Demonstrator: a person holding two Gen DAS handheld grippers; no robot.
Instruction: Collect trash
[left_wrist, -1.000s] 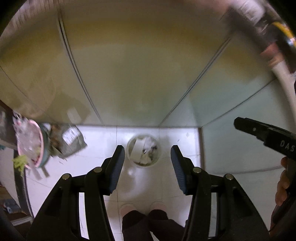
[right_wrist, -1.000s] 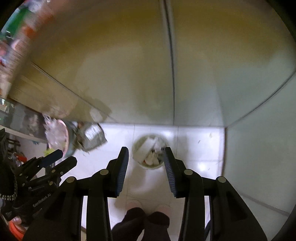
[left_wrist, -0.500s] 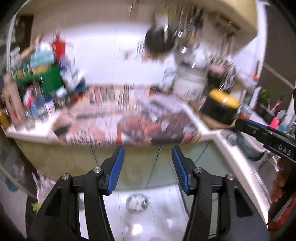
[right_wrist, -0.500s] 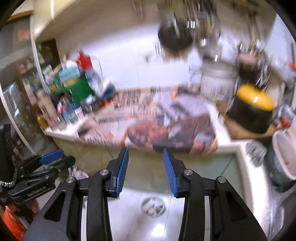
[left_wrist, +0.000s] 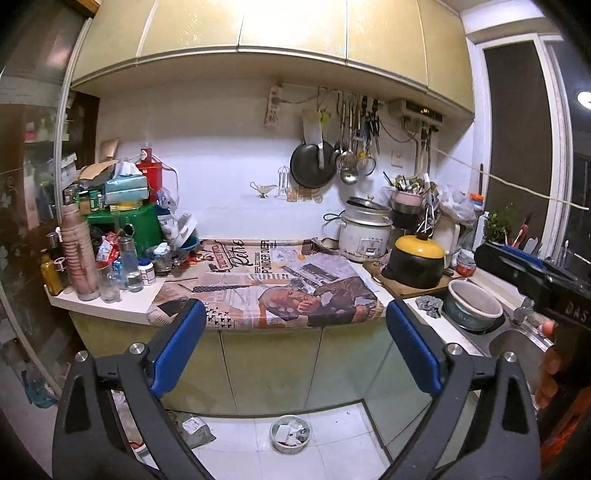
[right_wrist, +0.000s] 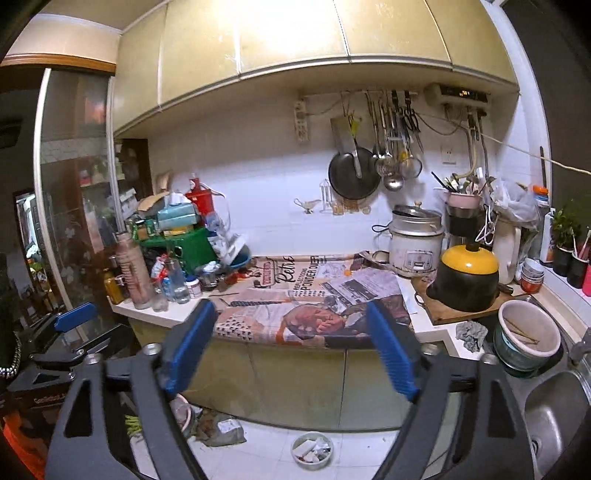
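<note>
A kitchen counter (left_wrist: 110, 302) is seen draped with printed newspaper sheets (left_wrist: 280, 284). A white rice cooker (left_wrist: 365, 230) and a black pot with a yellow lid (left_wrist: 415, 262) are set at the right, beside a steel sink (right_wrist: 550, 410). A black frying pan (right_wrist: 352, 171) and metal ladles (right_wrist: 388, 162) are hung on the white tiled wall, under pale yellow cabinets (left_wrist: 295, 26). Bottles and a green plastic box (left_wrist: 131, 223) are crowded at the left.

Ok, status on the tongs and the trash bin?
Left tongs and right tongs open, empty, just opened wider. Trash bin on floor below counter, holding scraps. Nothing blocking it.
</note>
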